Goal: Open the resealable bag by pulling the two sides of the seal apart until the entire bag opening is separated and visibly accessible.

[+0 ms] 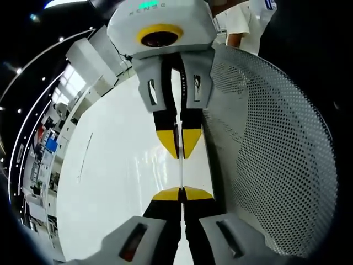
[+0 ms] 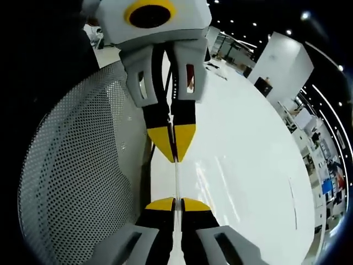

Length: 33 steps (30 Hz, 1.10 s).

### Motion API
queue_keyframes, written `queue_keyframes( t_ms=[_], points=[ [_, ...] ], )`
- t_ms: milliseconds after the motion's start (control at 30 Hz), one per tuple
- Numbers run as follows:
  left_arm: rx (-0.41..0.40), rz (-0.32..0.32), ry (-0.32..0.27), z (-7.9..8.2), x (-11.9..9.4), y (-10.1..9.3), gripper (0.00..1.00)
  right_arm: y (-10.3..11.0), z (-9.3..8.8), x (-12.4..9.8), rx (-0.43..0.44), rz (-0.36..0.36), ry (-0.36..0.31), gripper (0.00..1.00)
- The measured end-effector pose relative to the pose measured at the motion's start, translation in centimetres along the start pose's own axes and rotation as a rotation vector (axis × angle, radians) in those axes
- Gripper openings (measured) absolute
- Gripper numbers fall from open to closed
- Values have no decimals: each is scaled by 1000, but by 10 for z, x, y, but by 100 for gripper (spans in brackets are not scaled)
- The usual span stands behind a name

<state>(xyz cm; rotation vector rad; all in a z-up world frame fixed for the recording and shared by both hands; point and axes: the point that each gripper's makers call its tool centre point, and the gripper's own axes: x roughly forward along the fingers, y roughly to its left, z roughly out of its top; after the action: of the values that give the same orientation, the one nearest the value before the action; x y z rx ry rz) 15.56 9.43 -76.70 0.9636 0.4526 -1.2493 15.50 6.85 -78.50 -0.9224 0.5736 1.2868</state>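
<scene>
The clear resealable bag (image 1: 181,174) shows edge-on as a thin pale strip stretched between the two grippers above a white table (image 1: 121,165). In the left gripper view my left gripper (image 1: 181,194) rises from the bottom, its yellow-tipped jaws shut on the strip's near end. The right gripper (image 1: 180,150) comes down from the top, shut on the far end. The right gripper view mirrors this: my right gripper (image 2: 176,203) is shut on the bag (image 2: 176,179), and the left gripper (image 2: 176,153) faces it from above. The rest of the bag is too thin to make out.
A curved grey perforated panel (image 1: 276,143) stands close beside the grippers, also seen as the perforated panel (image 2: 83,160) in the right gripper view. The white table (image 2: 248,165) spreads to the other side. A person in white (image 1: 237,22) stands beyond. Shelves and equipment (image 1: 47,143) line the room's far side.
</scene>
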Motion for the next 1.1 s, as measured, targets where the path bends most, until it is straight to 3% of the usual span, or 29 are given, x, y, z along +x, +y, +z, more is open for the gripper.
queue_keyframes(
  t_ms=[1100],
  points=[
    [-32,29,16,-13,-4,3,0,1,-30,-7,38,-5,53,0]
  ],
)
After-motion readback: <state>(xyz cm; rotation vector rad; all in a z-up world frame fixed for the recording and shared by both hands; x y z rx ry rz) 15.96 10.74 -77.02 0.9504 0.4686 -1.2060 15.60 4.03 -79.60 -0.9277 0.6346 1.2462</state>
